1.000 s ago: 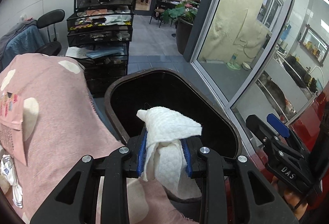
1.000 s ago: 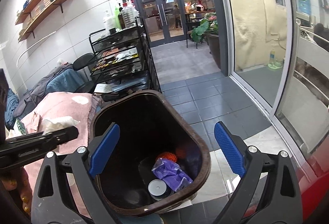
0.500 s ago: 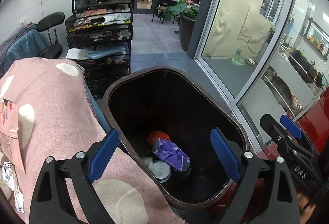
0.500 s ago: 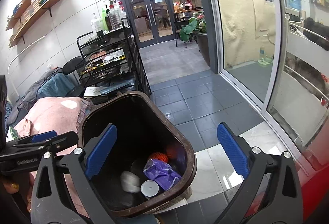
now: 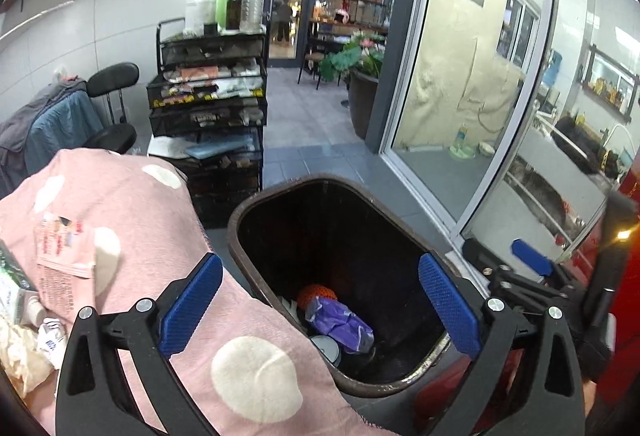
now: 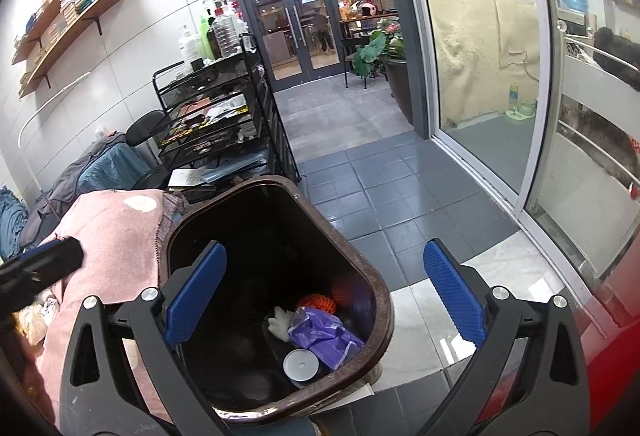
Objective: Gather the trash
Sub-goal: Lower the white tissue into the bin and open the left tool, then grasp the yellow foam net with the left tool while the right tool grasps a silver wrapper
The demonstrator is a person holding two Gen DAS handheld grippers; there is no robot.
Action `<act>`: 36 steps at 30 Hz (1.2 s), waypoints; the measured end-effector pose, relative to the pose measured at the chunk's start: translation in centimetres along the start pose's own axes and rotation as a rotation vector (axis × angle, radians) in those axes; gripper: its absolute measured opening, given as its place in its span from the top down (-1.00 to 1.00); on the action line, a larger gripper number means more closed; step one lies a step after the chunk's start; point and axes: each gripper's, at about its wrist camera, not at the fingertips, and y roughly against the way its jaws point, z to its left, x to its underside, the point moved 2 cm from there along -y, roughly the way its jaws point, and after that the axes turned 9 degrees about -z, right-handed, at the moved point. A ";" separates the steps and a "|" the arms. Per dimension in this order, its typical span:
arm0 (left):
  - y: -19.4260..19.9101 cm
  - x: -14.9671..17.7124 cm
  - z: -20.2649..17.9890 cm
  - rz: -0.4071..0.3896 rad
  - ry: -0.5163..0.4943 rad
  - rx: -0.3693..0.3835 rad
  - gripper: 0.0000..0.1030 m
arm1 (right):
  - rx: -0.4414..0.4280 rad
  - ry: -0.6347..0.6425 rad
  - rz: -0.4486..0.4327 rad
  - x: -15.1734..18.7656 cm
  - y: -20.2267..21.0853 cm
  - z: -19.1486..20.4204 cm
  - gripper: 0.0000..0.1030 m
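Note:
A dark brown trash bin (image 5: pixel 256 203) (image 6: pixel 384 300) stands on the floor beside a pink dotted cloth (image 5: pixel 132 220) (image 6: pixel 116 232). Inside lie a purple wrapper (image 5: pixel 340 322) (image 6: pixel 320 332), an orange net ball (image 5: pixel 316 294) (image 6: pixel 316 302), a white lid (image 6: pixel 300 362) and a white tissue (image 6: pixel 282 322). My left gripper (image 5: pixel 320 312) is open and empty above the bin's near rim. My right gripper (image 6: pixel 324 296) is open and empty over the bin. More trash lies on the cloth at left: a pink packet (image 5: pixel 60 248) and crumpled wrappers (image 5: pixel 24 348).
A black wire shelf cart (image 5: pixel 208 107) (image 6: pixel 216 119) with bottles on top stands behind the bin. A black chair (image 5: pixel 112 107) with clothes is at left. Glass sliding doors (image 5: pixel 460 75) line the right. Grey tiled floor (image 6: pixel 360 187) runs to the entrance.
My left gripper opened and let go of the white tissue, which dropped into the bin. It then drew back toward the cloth. The right gripper stayed open, shifting slightly.

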 end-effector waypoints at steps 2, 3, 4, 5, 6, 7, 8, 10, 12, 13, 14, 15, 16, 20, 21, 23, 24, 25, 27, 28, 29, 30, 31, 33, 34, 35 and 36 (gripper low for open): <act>1.1 -0.1 0.1 -0.022 -0.002 -0.003 -0.89 | -0.011 0.002 -0.002 0.0 0.0 0.3 -0.89; 1.6 -0.1 0.1 -0.033 -0.004 -0.008 -0.89 | -0.020 0.003 -0.004 -0.1 0.0 0.5 -0.89; 2.1 0.0 0.1 -0.043 -0.007 -0.012 -0.89 | -0.028 0.006 -0.006 -0.1 0.1 0.7 -0.89; 2.6 0.1 0.2 -0.053 -0.012 -0.015 -0.90 | -0.036 0.008 -0.006 -0.1 0.1 0.9 -0.89; 3.3 0.2 0.3 -0.064 -0.017 -0.020 -0.90 | -0.046 0.012 -0.006 -0.1 0.2 1.1 -0.89; 3.6 0.2 0.5 -0.070 -0.017 -0.026 -0.90 | -0.057 0.018 -0.005 -0.1 0.2 1.5 -0.89; 4.2 0.3 0.7 -0.079 -0.013 -0.031 -0.90 | -0.067 0.023 -0.006 -0.1 0.3 1.7 -0.89; 5.0 0.5 1.2 -0.092 0.003 -0.035 -0.90 | -0.091 0.039 -0.010 -0.1 0.5 2.5 -0.89; 5.8 0.9 1.8 -0.104 0.018 -0.048 -0.90 | -0.114 0.055 -0.012 0.0 0.7 3.2 -0.89; 6.1 1.1 2.0 -0.107 0.020 -0.057 -0.90 | -0.130 0.063 -0.012 0.1 0.8 3.7 -0.89; 6.5 1.3 2.3 -0.112 0.023 -0.069 -0.90 | -0.147 0.073 -0.010 0.1 0.9 4.1 -0.89; 6.9 1.6 2.7 -0.118 0.026 -0.086 -0.90 | -0.160 0.081 -0.007 0.2 1.0 4.5 -0.89; 7.3 1.8 2.9 -0.120 0.027 -0.100 -0.90 | -0.180 0.093 -0.003 0.2 1.1 5.1 -0.89; 8.9 3.3 4.2 -0.119 0.039 -0.157 -0.90 | -0.246 0.128 0.003 0.5 1.6 7.2 -0.89; 9.2 3.7 4.7 -0.116 0.043 -0.178 -0.90 | -0.260 0.134 0.006 0.6 1.7 7.8 -0.89; 10.0 4.5 5.6 -0.110 0.057 -0.208 -0.90 | -0.297 0.151 0.014 0.8 1.9 9.0 -0.89; 10.3 5.0 6.1 -0.106 0.069 -0.221 -0.89 | -0.314 0.161 0.019 0.9 1.9 9.6 -0.89; 10.6 5.3 6.6 -0.102 0.079 -0.230 -0.90 | -0.337 0.174 0.026 1.1 2.0 10.3 -0.89; 11.4 6.1 7.9 -0.089 0.105 -0.254 -0.90 | -0.373 0.194 0.037 1.4 2.1 11.5 -0.89; 11.9 6.6 8.7 -0.086 0.115 -0.269 -0.89 | -0.394 0.207 0.045 1.6 2.2 12.3 -0.89; 12.4 7.0 9.4 -0.083 0.127 -0.290 -0.89 | -0.412 0.219 0.053 1.8 2.3 13.0 -0.89; 12.9 7.4 10.1 -0.080 0.141 -0.307 -0.89 | -0.439 0.236 0.063 2.0 2.4 13.9 -0.89; 13.4 7.8 10.8 -0.080 0.157 -0.321 -0.89 | -0.455 0.247 0.068 2.2 2.6 14.5 -0.89; 14.5 8.5 12.3 -0.080 0.201 -0.352 -0.89 | -0.492 0.277 0.079 2.6 3.0 16.0 -0.89; 15.1 8.9 13.3 -0.077 0.223 -0.372 -0.89 | -0.518 0.295 0.090 2.9 3.1 16.9 -0.89; 15.5 9.3 14.2 -0.071 0.239 -0.392 -0.89 | -0.539 0.309 0.100 3.1 3.2 17.7 -0.89; 16.0 9.7 15.4 -0.057 0.262 -0.429 -0.89 | -0.553 0.318 0.108 3.3 3.2 18.3 -0.89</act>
